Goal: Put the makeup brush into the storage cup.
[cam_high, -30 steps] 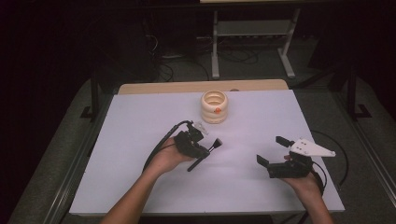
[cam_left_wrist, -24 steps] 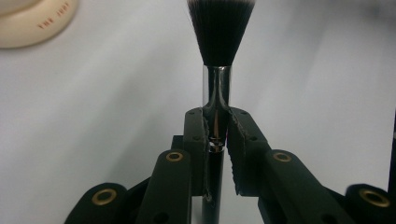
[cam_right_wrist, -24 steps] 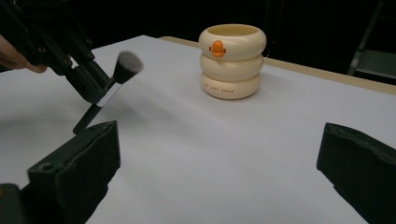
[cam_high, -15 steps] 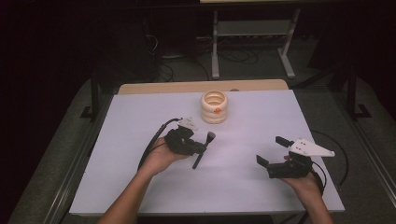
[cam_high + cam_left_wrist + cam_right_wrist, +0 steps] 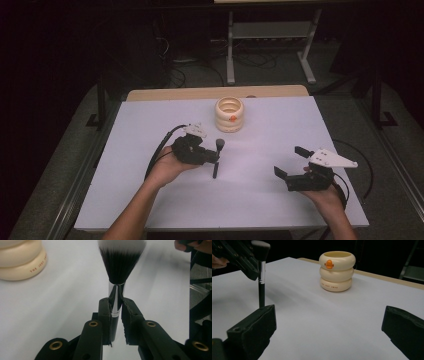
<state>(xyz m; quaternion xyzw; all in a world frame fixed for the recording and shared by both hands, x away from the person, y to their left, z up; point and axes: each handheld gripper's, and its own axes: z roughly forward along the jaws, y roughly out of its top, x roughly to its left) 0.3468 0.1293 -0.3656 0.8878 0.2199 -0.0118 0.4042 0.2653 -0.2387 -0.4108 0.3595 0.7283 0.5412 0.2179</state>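
Note:
A makeup brush [image 5: 217,156] with a black handle, silver ferrule and dark bristles [image 5: 121,261] is clamped at the ferrule by my left gripper [image 5: 212,159], left of the table's middle. In the right gripper view the brush [image 5: 261,275] stands nearly upright, bristles on top, handle end just above the table. A cream ringed cup [image 5: 229,114] with an orange duck mark [image 5: 328,264] stands at the far middle, beyond the brush. My right gripper [image 5: 290,161] rests at the near right, jaws wide apart, with nothing between them.
The white tabletop [image 5: 270,135] has a wooden strip along its far edge [image 5: 200,93]. A metal stand [image 5: 270,40] and cables lie on the dark floor behind. Cables trail from both grippers.
My left gripper has turned the brush from lying slanted to nearly upright and shifted slightly left. The right gripper has not moved.

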